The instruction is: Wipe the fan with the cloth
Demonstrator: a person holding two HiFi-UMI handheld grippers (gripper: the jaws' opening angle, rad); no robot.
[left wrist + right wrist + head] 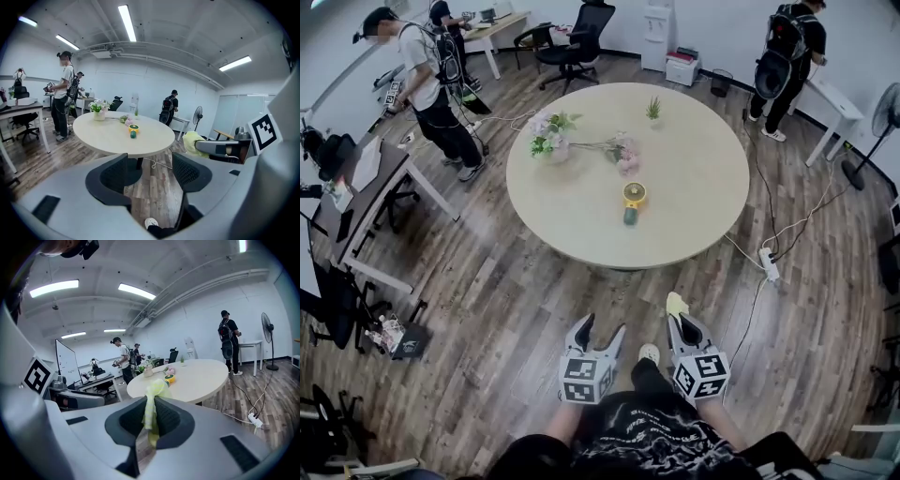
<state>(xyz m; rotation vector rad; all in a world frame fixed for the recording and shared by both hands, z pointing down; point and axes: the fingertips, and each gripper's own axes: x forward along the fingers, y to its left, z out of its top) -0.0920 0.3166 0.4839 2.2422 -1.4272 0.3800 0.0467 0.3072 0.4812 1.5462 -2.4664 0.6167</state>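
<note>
Pinching the yellow cloth [150, 400], right tongs [685, 323] hung short of the round worktop [694, 216]; left tongs [602, 329] were spread, empty; small yellow fan [634, 195] lay on it

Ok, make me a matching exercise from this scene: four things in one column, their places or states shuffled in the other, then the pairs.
1. cloth
2. small fan
3. left hand-held gripper
4. power strip

A. lying on the wooden floor
B. open, nothing between its jaws
C. on the round table
D. pinched in the right hand-held gripper

Pairs: 1-D, 2-C, 3-B, 4-A
</note>
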